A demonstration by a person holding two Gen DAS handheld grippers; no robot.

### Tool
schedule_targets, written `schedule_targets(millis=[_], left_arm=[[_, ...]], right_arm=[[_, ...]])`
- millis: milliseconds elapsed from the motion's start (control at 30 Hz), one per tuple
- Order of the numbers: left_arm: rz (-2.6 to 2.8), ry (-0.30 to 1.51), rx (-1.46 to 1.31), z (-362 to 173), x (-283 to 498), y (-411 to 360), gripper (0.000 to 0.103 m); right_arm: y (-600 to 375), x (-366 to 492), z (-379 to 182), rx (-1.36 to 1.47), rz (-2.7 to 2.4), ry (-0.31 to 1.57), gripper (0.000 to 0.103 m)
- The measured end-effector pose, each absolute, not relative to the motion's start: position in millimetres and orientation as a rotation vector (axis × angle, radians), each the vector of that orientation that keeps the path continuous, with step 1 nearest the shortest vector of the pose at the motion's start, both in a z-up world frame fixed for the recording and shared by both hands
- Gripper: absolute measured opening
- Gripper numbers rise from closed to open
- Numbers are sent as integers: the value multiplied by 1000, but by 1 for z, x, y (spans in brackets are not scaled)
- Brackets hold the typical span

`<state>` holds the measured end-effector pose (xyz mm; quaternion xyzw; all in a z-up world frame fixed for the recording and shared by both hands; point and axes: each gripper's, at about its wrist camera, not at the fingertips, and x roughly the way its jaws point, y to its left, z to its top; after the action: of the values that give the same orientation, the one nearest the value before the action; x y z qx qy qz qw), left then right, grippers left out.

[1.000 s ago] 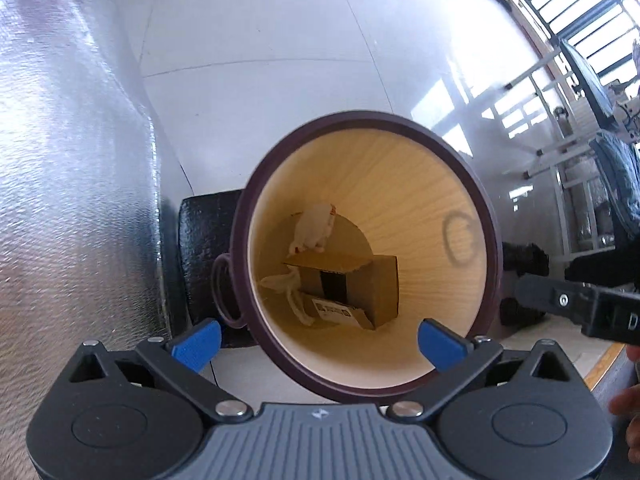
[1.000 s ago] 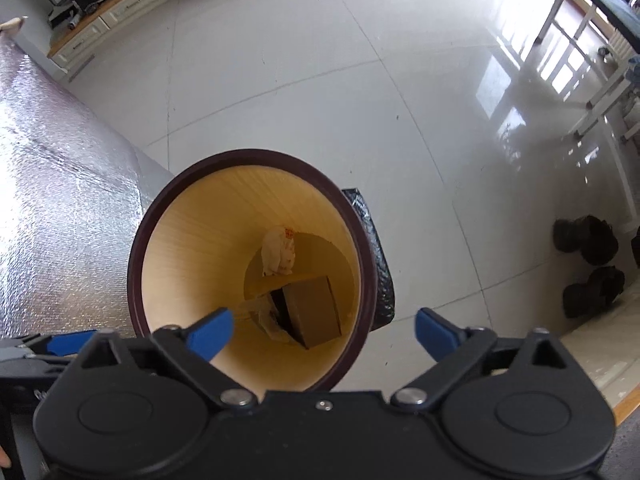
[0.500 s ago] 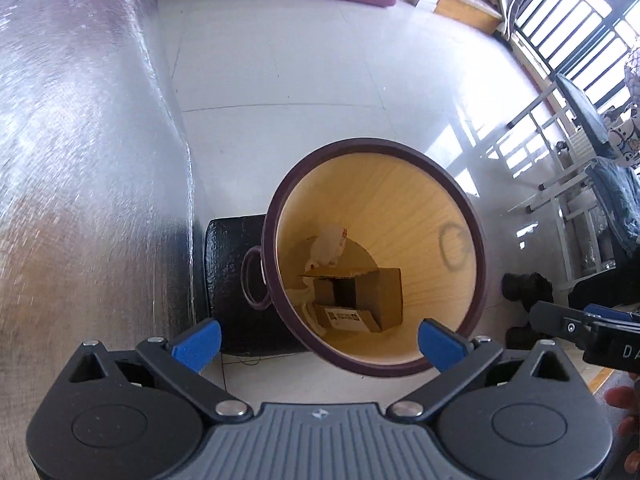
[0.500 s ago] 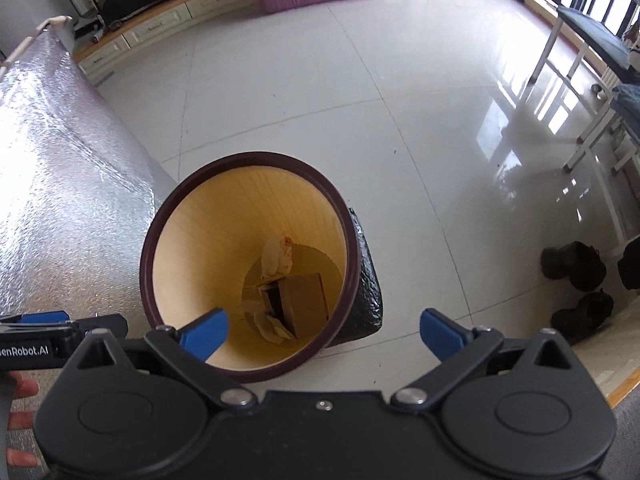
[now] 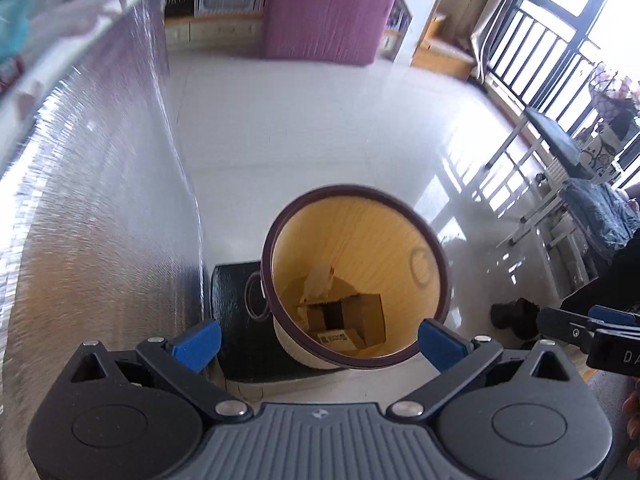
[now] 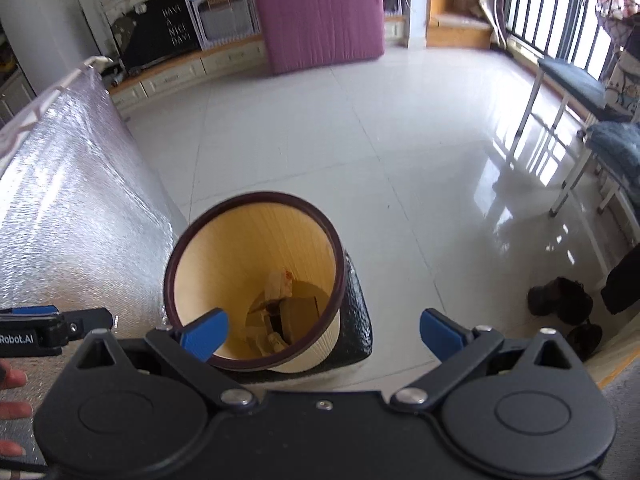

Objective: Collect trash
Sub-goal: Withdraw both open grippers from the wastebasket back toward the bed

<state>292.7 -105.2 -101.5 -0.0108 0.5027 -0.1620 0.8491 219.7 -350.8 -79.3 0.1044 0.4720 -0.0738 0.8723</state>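
White tiled floor ahead; bin stands below, just beyond both spread, empty hand-held grippers, left nearer (right offset rightward).

This is a home, a living room by the look of it. Far ahead of the claws a pink mattress leans upright against the wall, and beside it a low cabinet with cream drawers runs along that wall. A dark board reading "HAVE A NICE DAY" stands on the cabinet. The floor is glossy white tile, bright with window glare. Off to the right, tall windows with dark bars let daylight in over a bench on white legs. Low on the right, a pair of dark shoes sits on the tile.
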Motion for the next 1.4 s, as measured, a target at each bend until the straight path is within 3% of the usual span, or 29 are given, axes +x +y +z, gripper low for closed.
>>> schedule_targets(millis=[867, 1400], left_arm=[[-330, 686, -32, 11, 147, -55, 103], [-156, 509, -107, 45, 121, 43, 103]], right_arm=[[-317, 86, 7, 165, -67, 625, 103], [-254, 94, 30, 197, 102, 433, 103]])
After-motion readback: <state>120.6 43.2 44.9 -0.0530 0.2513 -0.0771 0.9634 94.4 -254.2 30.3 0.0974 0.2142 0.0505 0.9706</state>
